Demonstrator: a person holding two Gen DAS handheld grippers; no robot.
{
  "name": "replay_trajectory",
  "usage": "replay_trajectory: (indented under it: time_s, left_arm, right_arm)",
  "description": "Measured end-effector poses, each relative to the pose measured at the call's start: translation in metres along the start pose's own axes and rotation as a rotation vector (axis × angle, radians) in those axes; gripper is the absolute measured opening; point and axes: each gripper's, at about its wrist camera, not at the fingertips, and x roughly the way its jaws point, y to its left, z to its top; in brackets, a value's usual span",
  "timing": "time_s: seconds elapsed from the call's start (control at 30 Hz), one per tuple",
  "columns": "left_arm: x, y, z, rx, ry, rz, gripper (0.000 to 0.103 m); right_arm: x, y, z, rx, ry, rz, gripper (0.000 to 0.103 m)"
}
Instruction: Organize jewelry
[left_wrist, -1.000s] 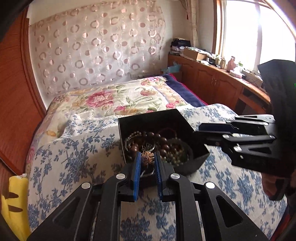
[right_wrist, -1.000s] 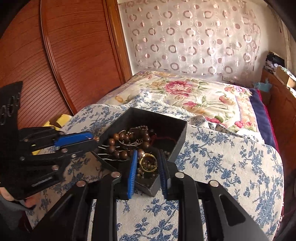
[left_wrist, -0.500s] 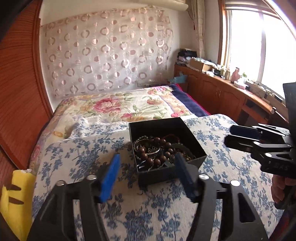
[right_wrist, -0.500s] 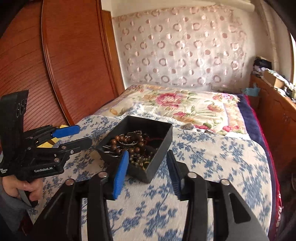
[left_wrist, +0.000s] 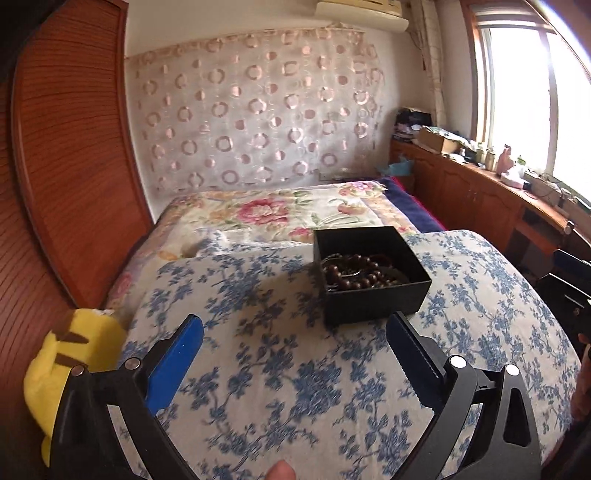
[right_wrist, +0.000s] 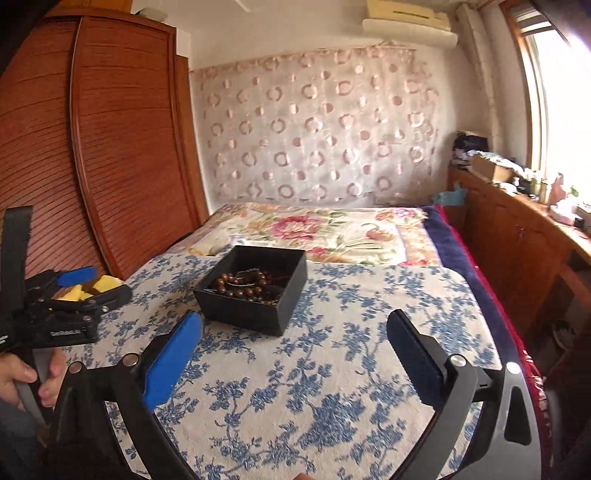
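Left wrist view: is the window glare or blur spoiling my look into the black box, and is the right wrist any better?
Left wrist view: the window is blown out white, the bedspread in front is slightly smeared, yet the beads in the black box read clearly. Right wrist view: less glare, beads visible, fisheye bends the wardrobe.

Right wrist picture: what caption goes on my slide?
Open right gripper above the flowery cloth, black box of beads ahead.
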Motion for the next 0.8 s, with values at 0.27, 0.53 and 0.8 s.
replay_trajectory:
  time_s: [0.27,0.53,0.8]
  left_arm:
    - [-0.013,0.005,-0.007,-0.004,-0.014,-0.004,0.096]
    - [-0.021,0.003,-0.011,-0.010,-0.026,-0.025,0.096]
    - [-0.026,0.001,-0.011,-0.010,-0.044,-0.035,0.096]
  right_arm:
    - [-0.002,0.007,-0.001,-0.012,0.000,-0.040,0.101]
    - [-0.004,0.008,-0.002,0.003,-0.004,-0.062,0.101]
    - [-0.003,0.005,-0.003,0.008,0.002,-0.082,0.101]
